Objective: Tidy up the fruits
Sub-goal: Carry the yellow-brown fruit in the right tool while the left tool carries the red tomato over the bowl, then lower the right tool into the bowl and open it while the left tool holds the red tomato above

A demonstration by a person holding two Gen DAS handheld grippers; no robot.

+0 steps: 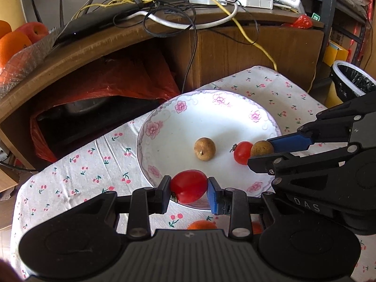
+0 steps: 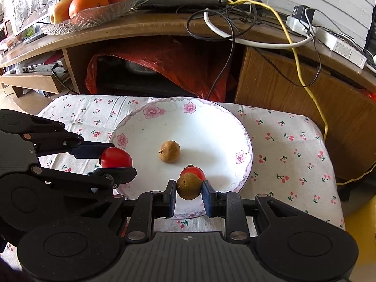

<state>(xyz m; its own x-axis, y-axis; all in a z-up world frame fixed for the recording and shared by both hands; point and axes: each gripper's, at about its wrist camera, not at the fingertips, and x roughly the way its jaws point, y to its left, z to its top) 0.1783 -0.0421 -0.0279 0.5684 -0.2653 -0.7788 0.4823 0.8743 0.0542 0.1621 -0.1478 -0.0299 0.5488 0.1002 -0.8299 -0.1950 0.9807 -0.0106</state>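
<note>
The landmark is the floral plate [image 1: 150, 129], which rests on the cherry-print cloth [image 1: 70, 164] covering the tabletop.

Left hand-held gripper [image 1: 189, 190]: pinching a cherry tomato [image 1: 188, 189] between its pads, held at the plate's near rim on the left side.

Right hand-held gripper [image 2: 189, 191]: pinching a brown longan [image 2: 188, 186], held over the plate's near rim on the right side.

Already on the plate: a second longan [image 2: 169, 151] near the centre, and a second cherry tomato [image 2: 194, 172] just behind the gripped longan. Contact between those two cannot be confirmed.

Fault conditions, as assessed:
- Both gripped fruits are round and smooth. A grip that is off-centre could let either fruit squirt out sideways.
- Excess squeeze could split the tomato skin.
- Release above the sloped rim could let a fruit roll off the plate onto the cloth.
- Lowering the longan could knock the loose tomato behind it and set it rolling.
- The two tools work close together; crossing paths risks a collision.
</note>
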